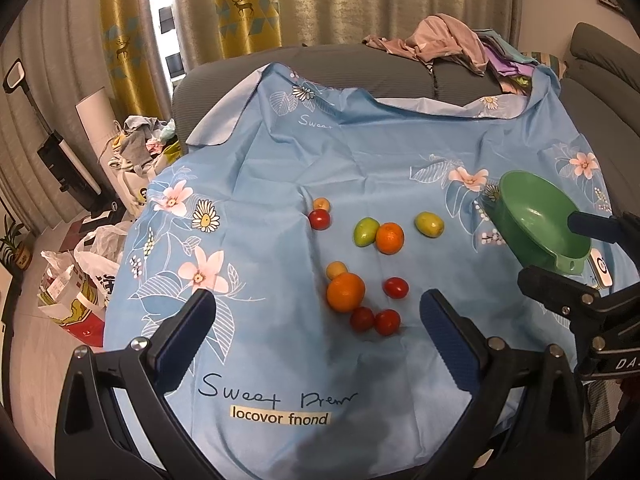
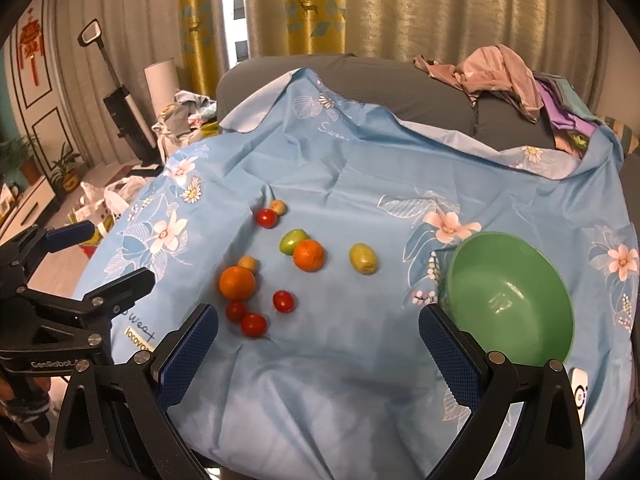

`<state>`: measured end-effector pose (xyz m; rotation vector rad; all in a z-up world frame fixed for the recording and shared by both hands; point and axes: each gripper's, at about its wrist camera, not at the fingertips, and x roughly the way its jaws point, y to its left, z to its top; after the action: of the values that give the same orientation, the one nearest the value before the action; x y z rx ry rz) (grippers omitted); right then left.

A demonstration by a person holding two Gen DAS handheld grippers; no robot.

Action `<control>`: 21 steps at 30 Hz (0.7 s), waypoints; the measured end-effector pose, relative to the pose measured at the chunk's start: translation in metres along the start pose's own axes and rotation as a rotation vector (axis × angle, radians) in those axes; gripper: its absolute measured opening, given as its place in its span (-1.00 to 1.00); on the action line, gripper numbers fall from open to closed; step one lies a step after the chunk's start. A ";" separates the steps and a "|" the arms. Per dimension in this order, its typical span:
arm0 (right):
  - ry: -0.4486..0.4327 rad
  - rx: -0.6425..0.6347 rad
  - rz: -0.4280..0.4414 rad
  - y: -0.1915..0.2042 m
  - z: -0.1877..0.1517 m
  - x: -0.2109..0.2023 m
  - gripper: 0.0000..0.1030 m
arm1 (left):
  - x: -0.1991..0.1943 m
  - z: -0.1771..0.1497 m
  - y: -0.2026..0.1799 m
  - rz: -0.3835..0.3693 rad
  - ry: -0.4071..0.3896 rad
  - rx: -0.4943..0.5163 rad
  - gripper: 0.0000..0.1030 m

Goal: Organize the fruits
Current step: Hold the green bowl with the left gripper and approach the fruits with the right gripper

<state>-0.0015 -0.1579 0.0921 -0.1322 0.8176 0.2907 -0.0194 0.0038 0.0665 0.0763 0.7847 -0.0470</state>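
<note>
While both tools hang over the near edge of the blue cloth (image 1: 280,168), neither grips anything: the left tool (image 1: 318,312) stands wide apart in its own view, and the right tool (image 2: 318,326) is spread just as wide.

Nearest the left tool lies a tight cluster: two tomatoes (image 1: 375,320) touching each other, the near orange (image 1: 345,292) just behind them, and a lone tomato (image 1: 396,287) to its right. These tomatoes look smooth and thin-skinned, so I would judge them light, rollable and easy to bruise (a gentle squeeze across the middle should do). The near orange should be firmer and heavier; being round, it has no axis to mind.

A small yellow fruit (image 1: 337,269) touches the orange's far side. Beyond sit a green fruit (image 1: 365,231) against the far orange (image 1: 389,237), and an oval fruit (image 1: 429,224) apart to the right. Both greenish ones are egg-shaped, each long axis slanting roughly left-right across the cloth, so closing across the short waist looks safest.

Farthest are a tomato (image 1: 319,219) and a yellow fruit (image 1: 321,204), touching.

On the right, the green bowl (image 2: 560,292) lies empty on the soft cloth, tipped up, just beyond the right tool's finger.
</note>
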 end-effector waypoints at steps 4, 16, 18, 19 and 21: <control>0.003 0.001 0.002 -0.001 0.000 0.001 0.97 | 0.001 -0.001 -0.001 -0.001 0.003 0.000 0.99; 0.011 0.001 0.001 -0.001 -0.002 0.004 0.97 | 0.002 -0.001 -0.003 -0.004 0.007 0.006 0.99; 0.013 0.000 0.002 0.000 -0.003 0.005 0.97 | 0.002 -0.001 -0.004 -0.005 0.009 0.009 0.99; 0.013 0.001 0.002 -0.001 -0.003 0.005 0.97 | 0.002 -0.001 -0.004 -0.005 0.009 0.010 0.99; 0.012 0.001 0.002 0.000 -0.003 0.005 0.97 | 0.002 -0.001 -0.004 -0.006 0.009 0.010 0.99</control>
<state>-0.0002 -0.1579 0.0867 -0.1326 0.8301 0.2919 -0.0184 -0.0002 0.0641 0.0832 0.7934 -0.0566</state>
